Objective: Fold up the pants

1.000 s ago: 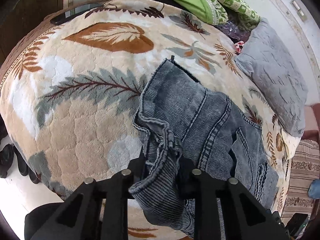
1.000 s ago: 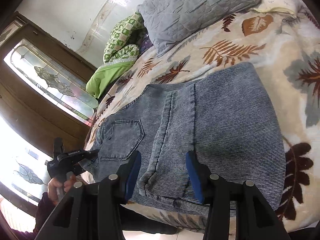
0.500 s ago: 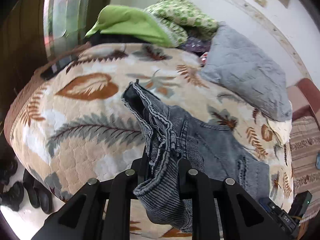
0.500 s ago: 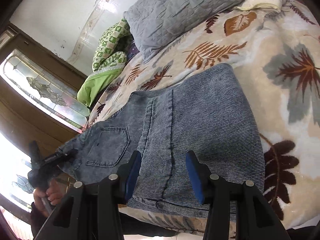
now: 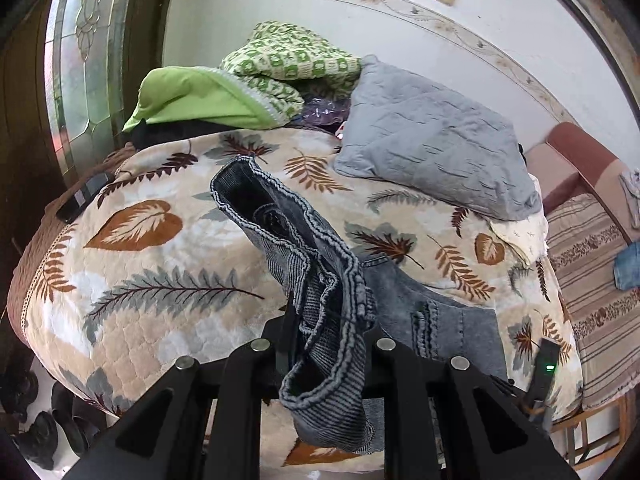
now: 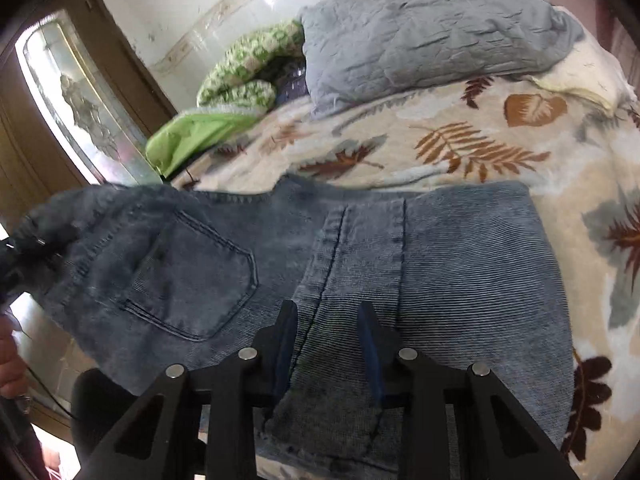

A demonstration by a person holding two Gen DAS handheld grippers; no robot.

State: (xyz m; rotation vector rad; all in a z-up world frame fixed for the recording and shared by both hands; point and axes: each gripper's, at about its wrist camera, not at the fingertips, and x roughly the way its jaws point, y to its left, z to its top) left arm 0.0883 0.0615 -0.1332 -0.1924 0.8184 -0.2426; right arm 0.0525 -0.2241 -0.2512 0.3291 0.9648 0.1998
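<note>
Grey-blue denim pants [image 6: 440, 264] lie on a leaf-patterned bed blanket [image 5: 132, 280], partly folded. My left gripper [image 5: 330, 336] is shut on a bunched waistband edge of the pants [image 5: 320, 280] and holds it lifted above the bed. In the right wrist view that lifted end with a back pocket [image 6: 192, 280] hangs in the air at the left, and the left gripper [image 6: 12, 256] shows dimly at the frame edge. My right gripper [image 6: 326, 336] has the pants' folded edge between its blue pads [image 6: 370, 344], gripping the denim near the seam.
A grey pillow [image 5: 432, 140] and green bedding [image 5: 224, 92] lie at the head of the bed. A dark phone-like object [image 5: 84, 196] sits at the bed's left edge. A striped sofa [image 5: 592, 272] stands to the right. Shoes [image 5: 36, 420] lie on the floor.
My left gripper has lifted the waistband higher off the bed. My right gripper has closed in on the folded edge, and that edge has come up with it.
</note>
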